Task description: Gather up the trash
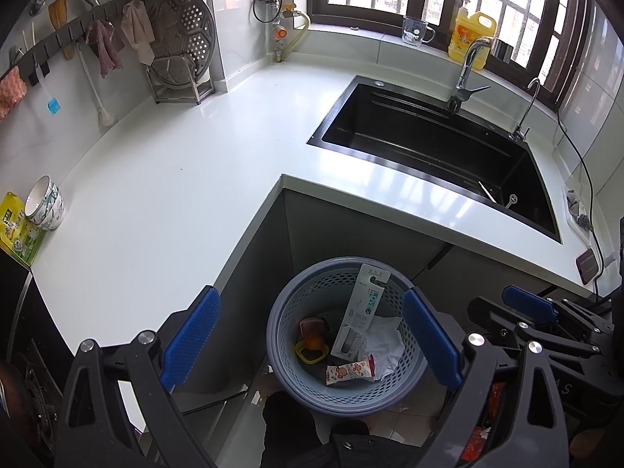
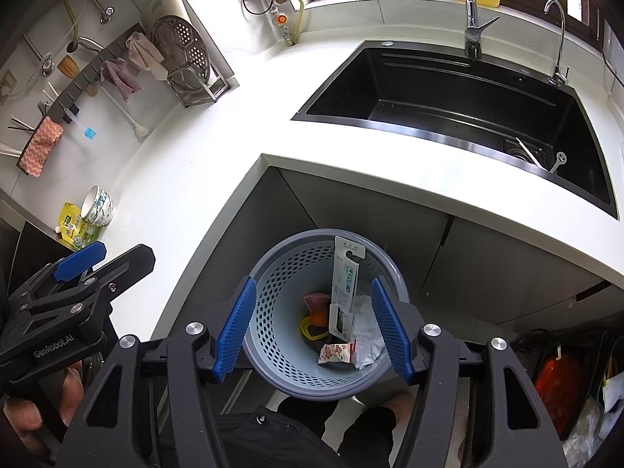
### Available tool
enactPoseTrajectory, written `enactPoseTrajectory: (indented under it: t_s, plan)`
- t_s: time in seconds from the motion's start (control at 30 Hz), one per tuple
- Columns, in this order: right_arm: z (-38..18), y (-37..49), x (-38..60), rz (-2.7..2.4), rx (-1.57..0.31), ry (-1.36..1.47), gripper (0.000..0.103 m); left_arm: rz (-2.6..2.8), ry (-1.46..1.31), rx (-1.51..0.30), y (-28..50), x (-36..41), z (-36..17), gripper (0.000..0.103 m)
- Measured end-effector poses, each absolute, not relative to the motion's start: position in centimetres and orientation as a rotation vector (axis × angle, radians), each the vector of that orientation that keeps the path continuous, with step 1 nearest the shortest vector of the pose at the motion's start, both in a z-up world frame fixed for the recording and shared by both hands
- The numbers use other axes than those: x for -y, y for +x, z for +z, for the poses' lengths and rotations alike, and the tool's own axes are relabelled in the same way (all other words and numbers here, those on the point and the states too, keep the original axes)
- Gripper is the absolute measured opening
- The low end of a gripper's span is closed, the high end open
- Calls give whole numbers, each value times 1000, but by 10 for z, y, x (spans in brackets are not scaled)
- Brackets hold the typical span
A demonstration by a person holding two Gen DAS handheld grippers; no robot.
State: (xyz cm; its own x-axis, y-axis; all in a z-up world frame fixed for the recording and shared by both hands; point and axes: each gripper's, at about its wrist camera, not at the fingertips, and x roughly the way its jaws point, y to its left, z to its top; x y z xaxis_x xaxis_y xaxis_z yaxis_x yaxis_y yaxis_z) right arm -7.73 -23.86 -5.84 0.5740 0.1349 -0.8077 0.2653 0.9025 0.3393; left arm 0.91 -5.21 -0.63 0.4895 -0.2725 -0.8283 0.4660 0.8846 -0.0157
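A grey perforated waste basket (image 1: 290, 308) (image 2: 269, 312) stands on the floor in the inner corner of the L-shaped counter. It holds a long white card package (image 1: 360, 312) (image 2: 345, 284), crumpled white paper (image 1: 384, 341) (image 2: 366, 335), a small pink snack wrapper (image 1: 349, 373) (image 2: 335, 352) and a yellow and orange item (image 1: 310, 347) (image 2: 314, 321). My left gripper (image 1: 312, 341) is open and empty above the basket. My right gripper (image 2: 314, 325) is open and empty above it too. Each gripper shows at the edge of the other's view.
A white counter (image 1: 175, 179) (image 2: 202, 148) wraps the corner, with a black sink (image 1: 436, 144) (image 2: 460, 89) on the right. Stacked bowls (image 1: 45, 202) (image 2: 97, 204) and a yellow pouch (image 1: 17, 230) (image 2: 72, 228) sit at the left. A dish rack (image 1: 183, 46) stands at the back wall. Bags (image 2: 561, 382) lie on the floor at right.
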Motion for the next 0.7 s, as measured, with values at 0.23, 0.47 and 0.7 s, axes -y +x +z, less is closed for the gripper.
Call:
enactPoseTrajectory:
  t_s: [0.23, 0.47, 0.7]
  plan:
    - [-59, -76, 238, -80, -966, 459, 59, -451, 223, -959, 11, 51, -6, 94]
    - [-60, -75, 238, -79, -965, 455, 59, -444, 223, -944, 13, 48, -3, 94]
    - [-60, -75, 237, -81, -965, 457, 59, -445, 227, -948, 13, 48, -3, 94]
